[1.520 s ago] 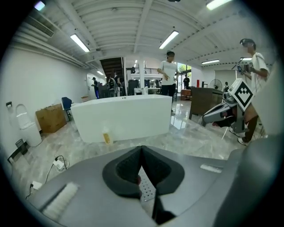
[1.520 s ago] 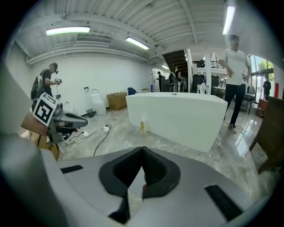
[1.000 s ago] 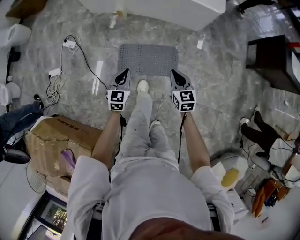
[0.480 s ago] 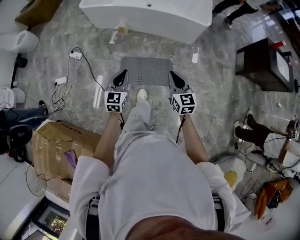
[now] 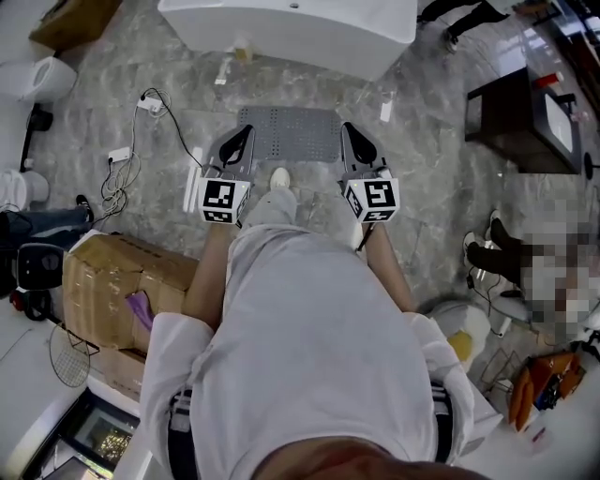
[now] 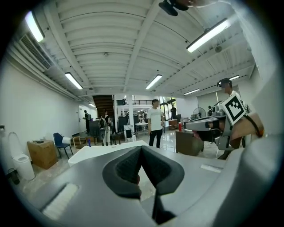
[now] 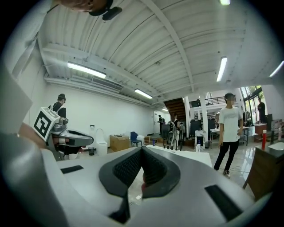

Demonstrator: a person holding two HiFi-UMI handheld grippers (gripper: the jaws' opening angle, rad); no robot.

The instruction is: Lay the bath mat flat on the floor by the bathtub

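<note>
The grey dotted bath mat (image 5: pixel 289 131) lies flat on the marble floor just in front of the white bathtub (image 5: pixel 291 28). Held well above it are my left gripper (image 5: pixel 242 141), over the mat's left edge, and my right gripper (image 5: pixel 354 142), over its right edge. Both are shut with nothing between the pads. The left gripper view has its jaws (image 6: pixel 141 150) closed and pointing almost level into the hall. It is the same in the right gripper view (image 7: pixel 142 151). Each gripper view catches the other gripper at its side.
A cardboard box (image 5: pixel 122 291) sits at the left, with cables and a power strip (image 5: pixel 141 101) on the floor beyond it. A dark cabinet (image 5: pixel 525 117) stands at the right. My shoe (image 5: pixel 279 178) is at the mat's near edge. People stand across the hall (image 6: pixel 155 122).
Both grippers have risen away from the mat as the person straightened up. The mat stays flat on the floor. Both jaws have stayed shut.
</note>
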